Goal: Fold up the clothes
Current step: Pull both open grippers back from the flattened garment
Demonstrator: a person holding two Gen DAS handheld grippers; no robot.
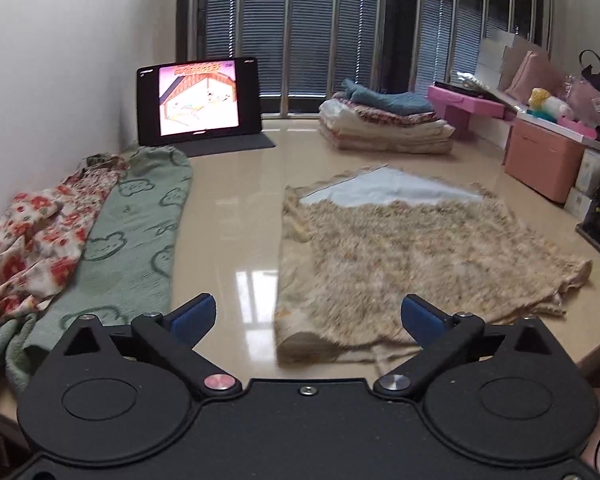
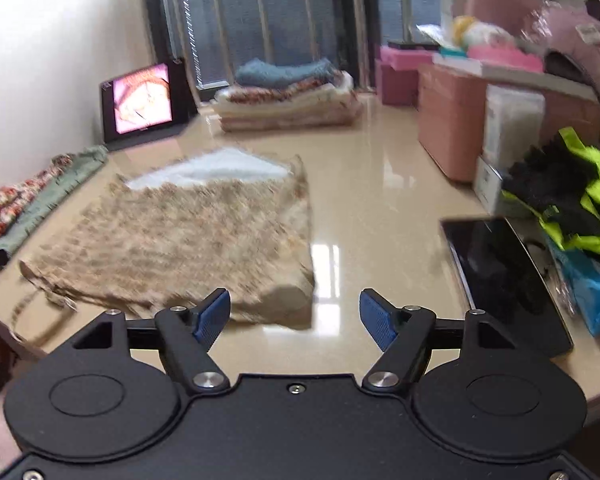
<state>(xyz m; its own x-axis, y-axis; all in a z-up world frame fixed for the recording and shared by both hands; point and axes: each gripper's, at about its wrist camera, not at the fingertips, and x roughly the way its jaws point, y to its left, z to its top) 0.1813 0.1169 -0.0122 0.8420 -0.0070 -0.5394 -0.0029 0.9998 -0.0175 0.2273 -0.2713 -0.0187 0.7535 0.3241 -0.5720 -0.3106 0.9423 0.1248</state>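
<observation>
A beige patterned garment (image 1: pixel 412 256) lies spread flat on the glossy beige table (image 1: pixel 236 216), its far corner turned back to show a pale blue lining (image 1: pixel 392 190). In the right wrist view the same garment (image 2: pixel 180 240) fills the middle left. My left gripper (image 1: pixel 308 320) is open above the garment's near edge, nothing between its blue pads. My right gripper (image 2: pixel 294 316) is open too, hovering at the garment's near right corner. A green cloud-print cloth (image 1: pixel 136 232) and a red floral garment (image 1: pixel 32 240) lie heaped at the left.
A stack of folded clothes (image 1: pixel 384 120) sits at the far side by the window. A tablet (image 1: pixel 198 100) stands at the back left. Pink boxes (image 1: pixel 544 160) line the right. A black tablet (image 2: pixel 504 280) and a neon-yellow and black bag (image 2: pixel 572 200) lie at the right edge.
</observation>
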